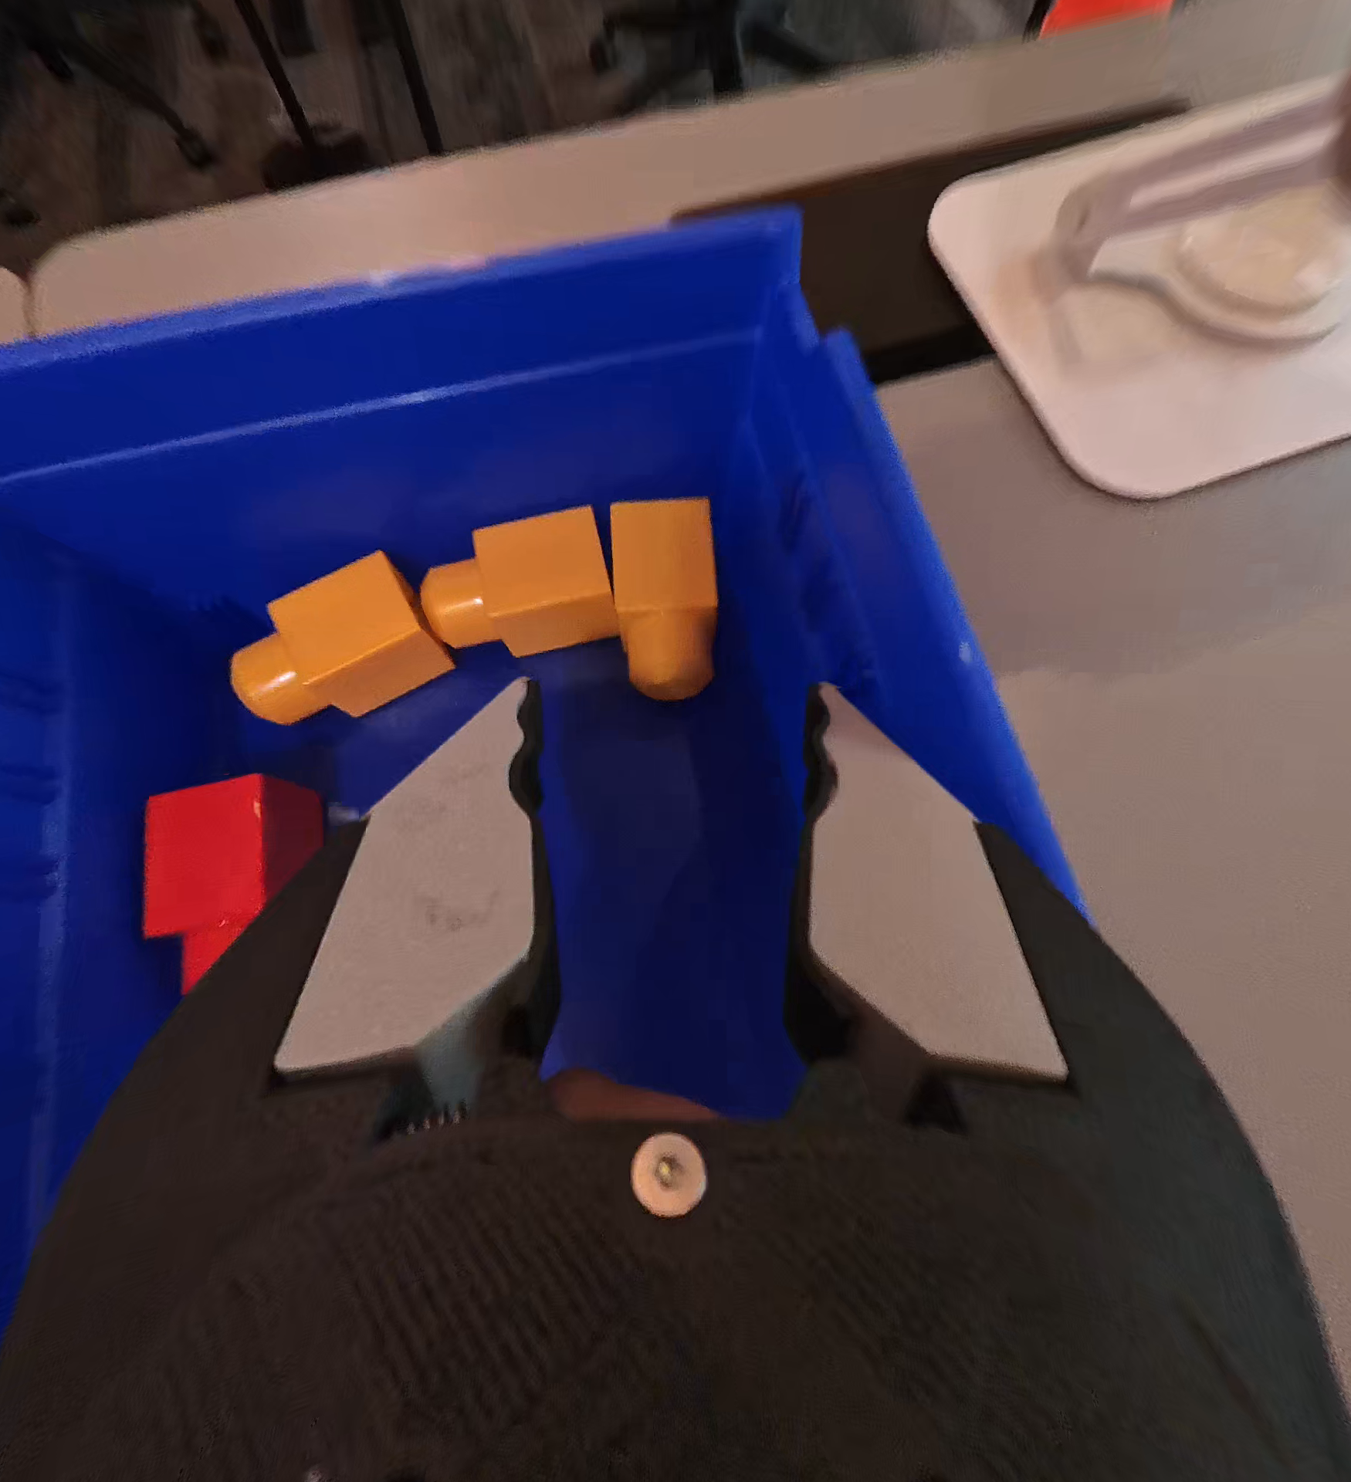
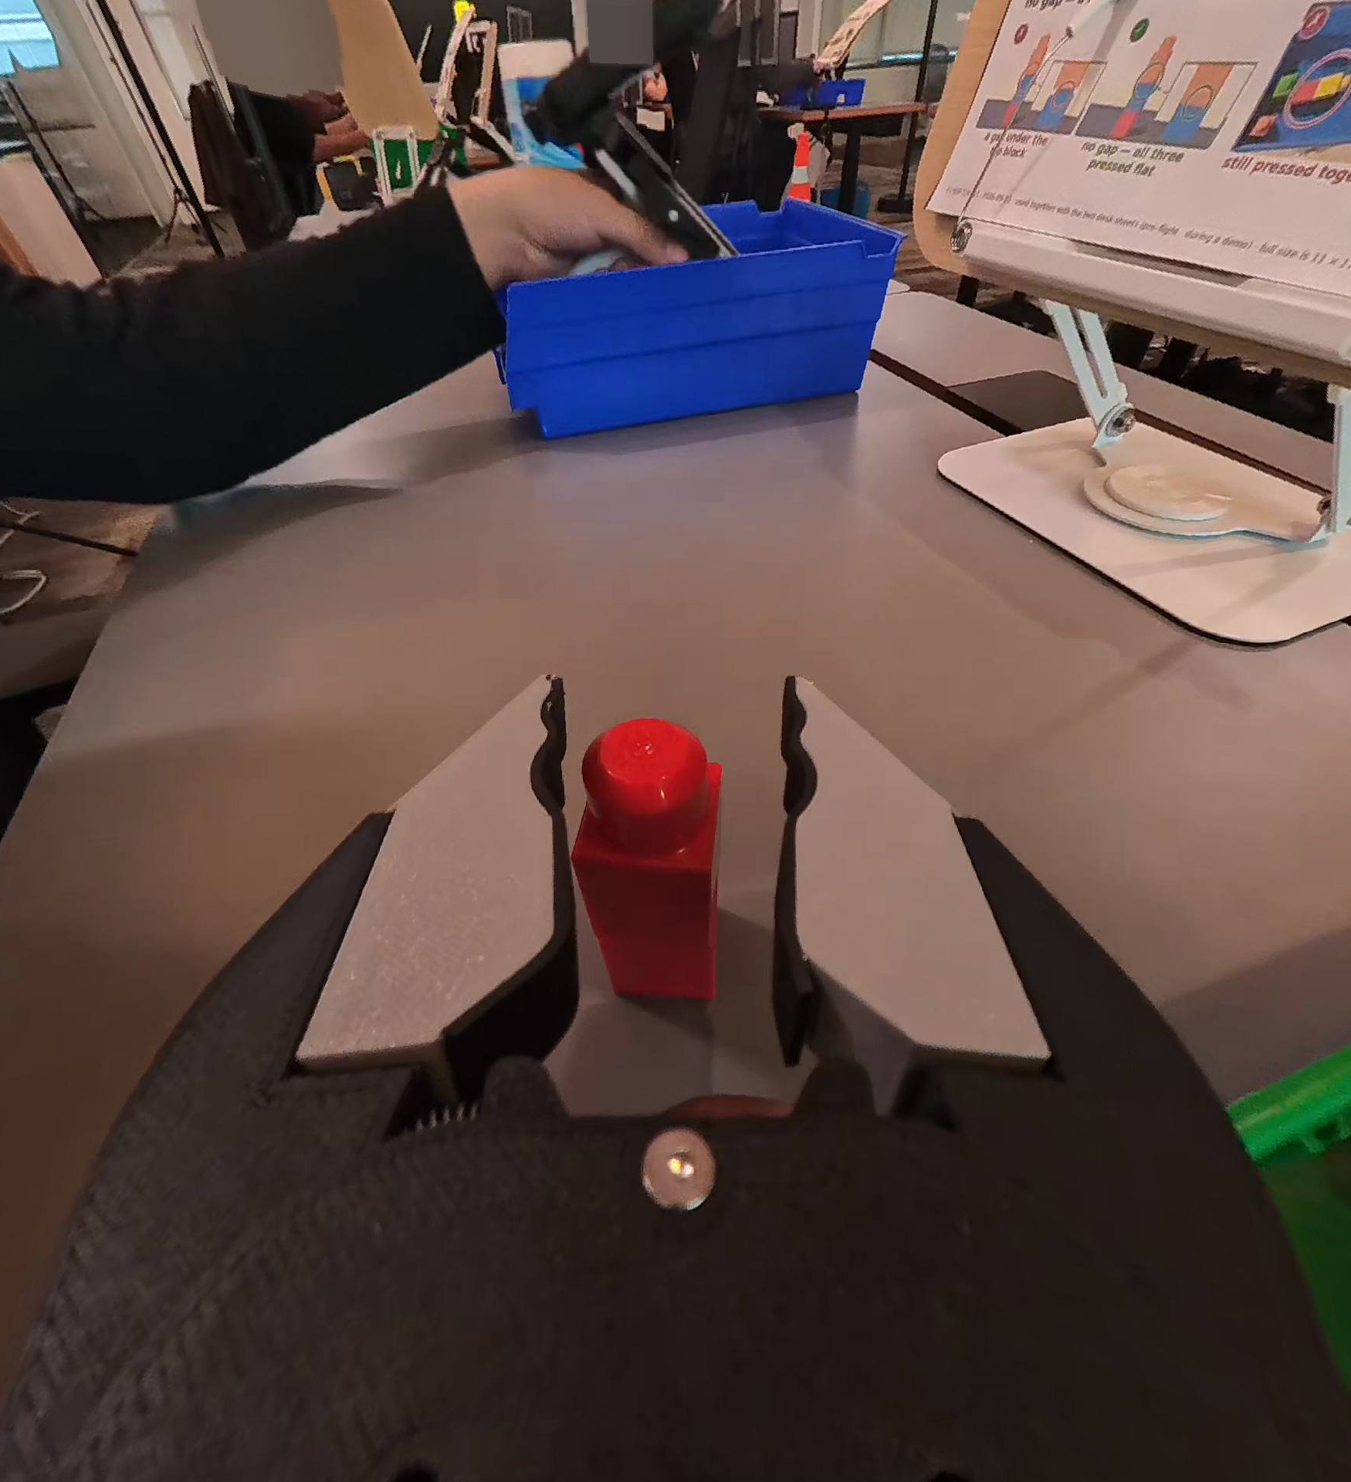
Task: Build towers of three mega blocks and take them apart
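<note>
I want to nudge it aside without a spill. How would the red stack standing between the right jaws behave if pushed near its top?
The red stack looks taller than its base is wide, so a high push would probably tip it. The grey table looks smooth, so a low push would likelier slide it. It looks like rigid plastic, so it should not flex.

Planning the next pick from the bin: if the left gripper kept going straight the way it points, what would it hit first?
Probably the rightmost orange block, lying stud-forward just beyond the open left gripper, slightly left of centre. Past it is the blue bin wall. Depth is blurry, so it might graze the bin floor first.
</note>
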A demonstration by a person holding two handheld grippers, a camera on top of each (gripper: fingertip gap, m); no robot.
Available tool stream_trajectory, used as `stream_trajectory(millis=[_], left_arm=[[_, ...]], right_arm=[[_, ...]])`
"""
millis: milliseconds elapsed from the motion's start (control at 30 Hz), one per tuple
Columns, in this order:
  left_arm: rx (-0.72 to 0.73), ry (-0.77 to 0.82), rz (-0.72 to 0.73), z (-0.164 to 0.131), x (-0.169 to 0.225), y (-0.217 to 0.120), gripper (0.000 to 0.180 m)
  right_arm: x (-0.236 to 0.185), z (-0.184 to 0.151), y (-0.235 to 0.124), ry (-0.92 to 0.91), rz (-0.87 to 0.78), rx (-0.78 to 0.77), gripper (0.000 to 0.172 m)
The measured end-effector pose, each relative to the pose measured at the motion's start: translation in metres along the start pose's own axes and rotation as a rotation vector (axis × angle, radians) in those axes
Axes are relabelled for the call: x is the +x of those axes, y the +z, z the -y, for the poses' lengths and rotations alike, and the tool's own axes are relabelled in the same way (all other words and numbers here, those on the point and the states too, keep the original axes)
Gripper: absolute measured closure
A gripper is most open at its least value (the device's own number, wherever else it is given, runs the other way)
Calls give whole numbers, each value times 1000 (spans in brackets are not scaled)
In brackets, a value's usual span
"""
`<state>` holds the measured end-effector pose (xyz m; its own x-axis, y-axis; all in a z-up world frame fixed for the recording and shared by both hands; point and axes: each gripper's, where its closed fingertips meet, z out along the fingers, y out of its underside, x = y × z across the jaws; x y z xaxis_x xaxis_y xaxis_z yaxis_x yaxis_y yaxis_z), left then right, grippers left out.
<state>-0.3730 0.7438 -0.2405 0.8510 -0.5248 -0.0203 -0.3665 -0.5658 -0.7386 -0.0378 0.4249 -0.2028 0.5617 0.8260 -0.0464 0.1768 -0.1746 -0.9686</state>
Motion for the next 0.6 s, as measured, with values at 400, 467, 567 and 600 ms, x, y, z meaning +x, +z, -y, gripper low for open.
stream_trajectory(millis=[400,467,567,600], left_arm=[[-157,56,29,-14,-10,51,152],[-127,46,33,-14,-11,43,152],[-73,44,55,-14,-17,21,152],[-50,37,48,-14,-17,11,152]], right_arm=[[-15,2,5,-29,40,-13,121],[-17,4,5,-37,43,-12,121],[-20,8,2,-51,45,-7,122],[-21,10,2,-56,45,0,122]])
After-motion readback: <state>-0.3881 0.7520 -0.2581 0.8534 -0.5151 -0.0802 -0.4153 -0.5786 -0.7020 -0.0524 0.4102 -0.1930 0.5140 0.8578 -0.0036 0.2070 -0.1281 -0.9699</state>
